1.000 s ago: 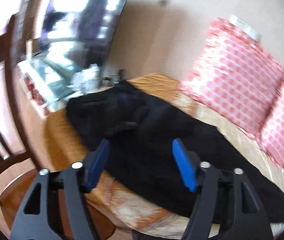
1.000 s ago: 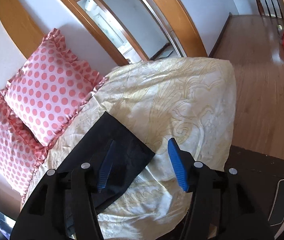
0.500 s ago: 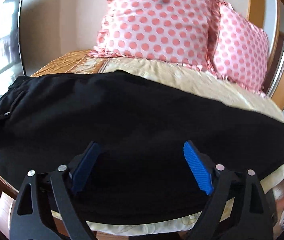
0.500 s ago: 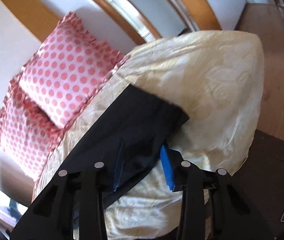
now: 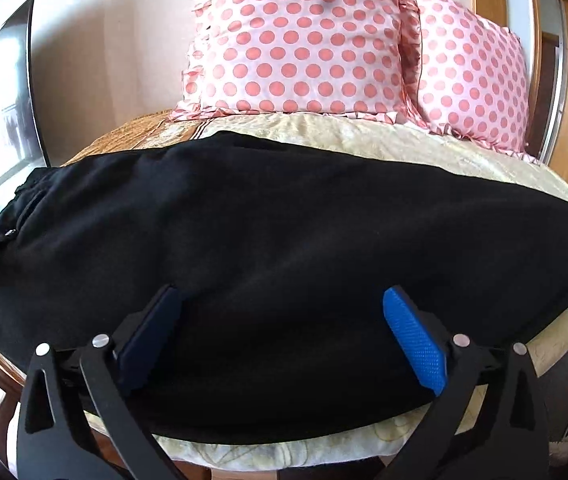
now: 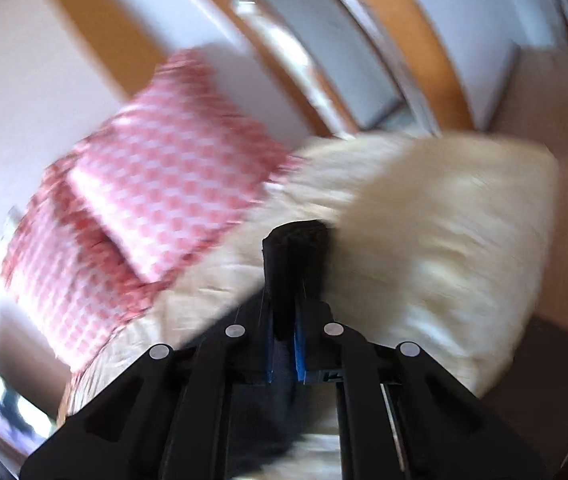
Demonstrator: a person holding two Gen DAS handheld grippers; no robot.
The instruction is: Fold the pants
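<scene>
two grippers work one pair of black pants (image 5: pixel 268 232), which lies lengthwise across the bed (image 5: pixel 364 136), waistband at the bed's left end, leg hem at its right end.

risk, left side: the left gripper (image 5: pixel 280 336) hangs over the middle of the pants near the bed's front edge, fingers wide apart, gripping nothing. if the hem is carried over while this side stays unpinned, the whole garment is likely to slide along the bed rather than crease.

risk, right side: the right gripper (image 6: pixel 284 344) is clamped on a bunched fold of the hem (image 6: pixel 296 256). the view is heavily blurred. a thin or uneven bite may slip out, or only one leg layer may be caught; the pictures do not show which.

surface: a cream patterned bedspread, soft, likely to drag with the cloth.

room: a dark screen (image 5: pixel 0 112) stands left of the bed, two pink dotted pillows (image 5: pixel 304 40) at its back, wooden door frames (image 6: pixel 424 40) to its right.
</scene>
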